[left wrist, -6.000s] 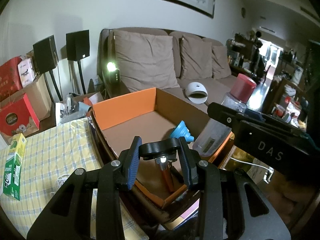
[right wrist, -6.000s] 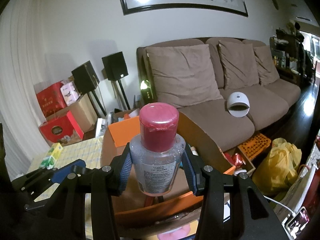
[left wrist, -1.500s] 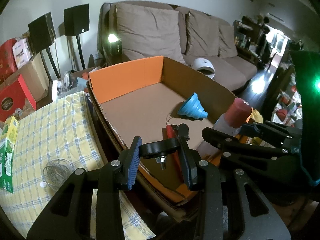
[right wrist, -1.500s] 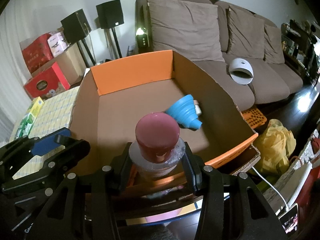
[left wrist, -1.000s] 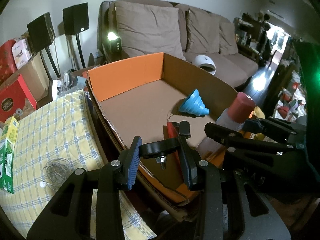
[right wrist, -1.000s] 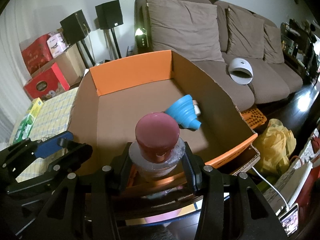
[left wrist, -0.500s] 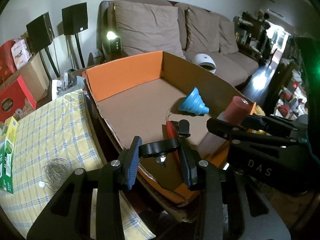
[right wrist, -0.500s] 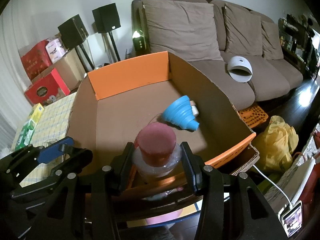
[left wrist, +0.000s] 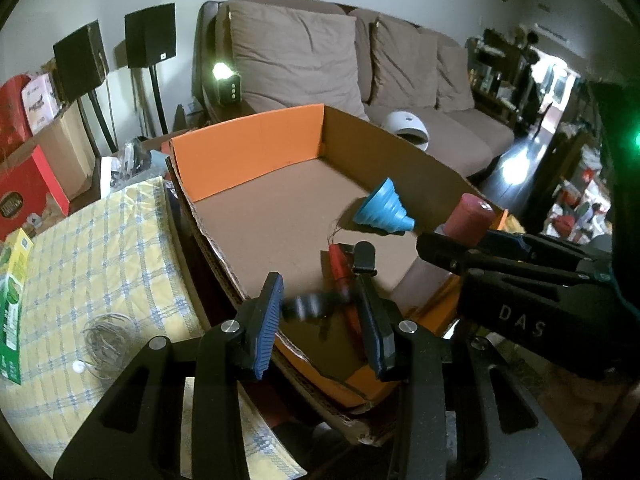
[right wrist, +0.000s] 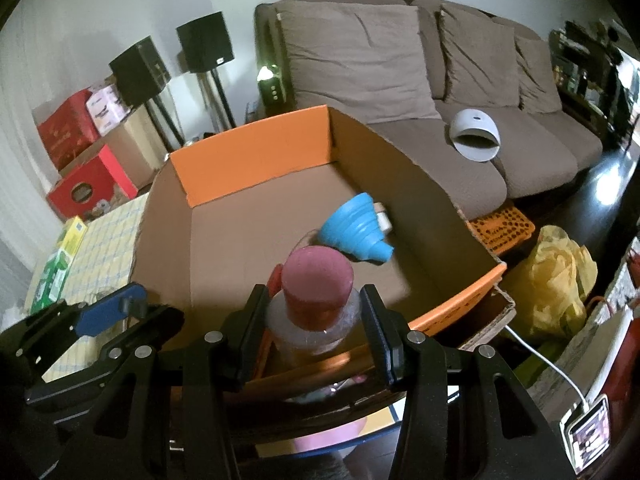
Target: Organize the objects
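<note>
A: How far along?

B: Partly done, by the look. Blue funnel (left wrist: 384, 210) already lying inside the cardboard box (left wrist: 248, 160), near its right wall. Bottle (right wrist: 316, 280) with the red cap upright in the box's near right corner, clamped at the shoulders by the right claw (right wrist: 314, 316), not yet let go. Base hidden, so resting or hanging, hard to say.

A: And the left claw (left wrist: 318, 308)?

B: Narrow, poised over the box's near edge. Red-handled tool (left wrist: 340, 268) just below, plus something black and blurred between the pads. Gripped or loose, cannot tell.

A: Left to do?

B: Probably releasing both, then fetching the wire coil (left wrist: 106, 332) and green carton (left wrist: 12, 280) off the checked bench (left wrist: 100, 240).

A: Anything in one view only?

B: Wire coil plain only from the left wrist. Small white piece (right wrist: 382, 216) tucked behind the funnel, seen only from the right wrist.
</note>
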Tool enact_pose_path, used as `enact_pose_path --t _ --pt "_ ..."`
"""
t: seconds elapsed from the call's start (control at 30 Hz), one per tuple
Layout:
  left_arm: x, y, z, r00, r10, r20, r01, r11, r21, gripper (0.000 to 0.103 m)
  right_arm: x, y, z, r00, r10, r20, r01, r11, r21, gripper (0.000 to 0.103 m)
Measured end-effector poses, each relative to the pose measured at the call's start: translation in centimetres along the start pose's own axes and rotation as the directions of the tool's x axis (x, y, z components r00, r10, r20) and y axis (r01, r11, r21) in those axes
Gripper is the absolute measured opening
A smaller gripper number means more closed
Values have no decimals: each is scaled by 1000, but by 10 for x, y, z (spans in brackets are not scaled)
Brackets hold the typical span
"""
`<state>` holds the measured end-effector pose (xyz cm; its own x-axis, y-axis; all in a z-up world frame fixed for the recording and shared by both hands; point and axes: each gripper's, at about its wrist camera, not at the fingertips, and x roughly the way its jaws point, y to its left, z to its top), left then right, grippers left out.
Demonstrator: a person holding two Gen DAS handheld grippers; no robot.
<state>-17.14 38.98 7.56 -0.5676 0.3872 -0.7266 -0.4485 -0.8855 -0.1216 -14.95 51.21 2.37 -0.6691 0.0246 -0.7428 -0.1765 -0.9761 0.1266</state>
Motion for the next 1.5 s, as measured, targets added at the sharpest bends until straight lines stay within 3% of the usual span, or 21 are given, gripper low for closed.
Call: enact_pose_path --t 0.37,0.5,0.87,1.03,1.13,1.23,1.5 --pt "-4 -1 0 1000 -25 11 25 1000 -18 53 -9 -13 4 1000 5 31 -7 998 65 56" --pt "-12 3 1 999 -5 53 8 999 -44 66 -11 -15 5 999 0 40 -3 997 73 60" --pt "-35 29 9 993 -4 118 18 993 -120 66 -17 -16 6 998 12 63 -18 996 90 69" --pt "-51 39 6 987 13 160 8 991 -133 73 -21 -16 7 996 29 79 -37 994 100 71" --pt "-57 46 4 987 24 158 -3 992 -129 74 -23 -15 8 996 26 83 -35 994 99 71" --pt "-65 58 3 993 -9 120 25 991 -131 74 -28 -11 9 996 15 92 -23 996 84 71" --pt "-136 134 -11 977 123 174 -80 969 -235 74 -62 10 14 978 83 194 -89 996 21 78"
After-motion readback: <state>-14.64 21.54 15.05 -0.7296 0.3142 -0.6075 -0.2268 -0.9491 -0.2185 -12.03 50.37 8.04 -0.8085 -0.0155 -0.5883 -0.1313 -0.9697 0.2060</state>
